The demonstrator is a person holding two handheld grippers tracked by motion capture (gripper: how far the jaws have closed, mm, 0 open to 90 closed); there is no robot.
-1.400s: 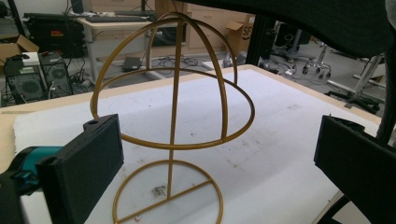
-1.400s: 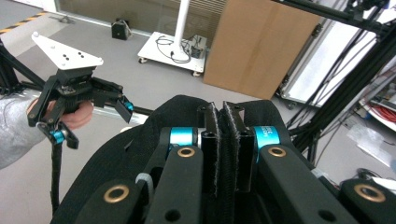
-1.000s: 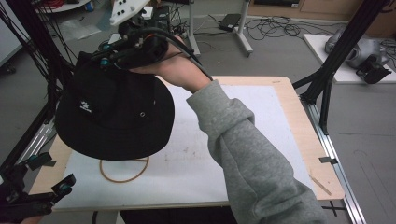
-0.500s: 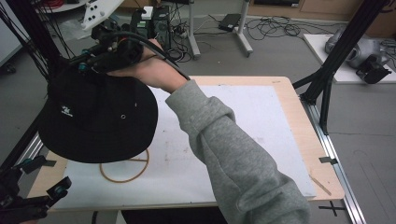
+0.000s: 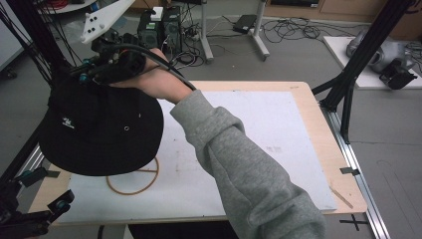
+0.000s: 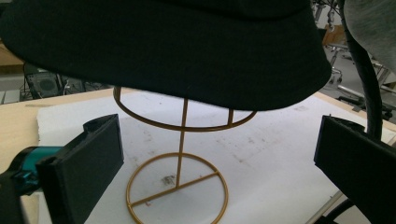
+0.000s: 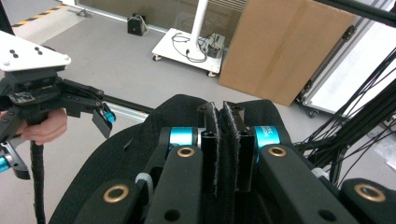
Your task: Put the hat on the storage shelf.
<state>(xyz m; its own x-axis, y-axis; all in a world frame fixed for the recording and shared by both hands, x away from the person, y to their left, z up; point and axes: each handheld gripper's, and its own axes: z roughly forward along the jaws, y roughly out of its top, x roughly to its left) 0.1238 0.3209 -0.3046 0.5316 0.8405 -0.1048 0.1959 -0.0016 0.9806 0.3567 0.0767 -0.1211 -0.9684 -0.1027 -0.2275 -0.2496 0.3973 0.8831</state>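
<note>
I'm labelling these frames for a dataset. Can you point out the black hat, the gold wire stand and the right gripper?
black hat [image 5: 104, 134]: high view, top of the brim.
gold wire stand [image 6: 180, 140]: left gripper view, upright stem.
right gripper [image 7: 226, 149]: right gripper view, between the jaws pinching the hat's fabric.

A black bucket hat [image 5: 99, 132] with a small white logo hangs in the air above the table's left edge, brim tilted, its crown pinched from above. Under it a gold wire hat stand [image 6: 180, 161] sits upright on the white mat [image 5: 278, 129], near the front-left corner, ring base flat.
</note>
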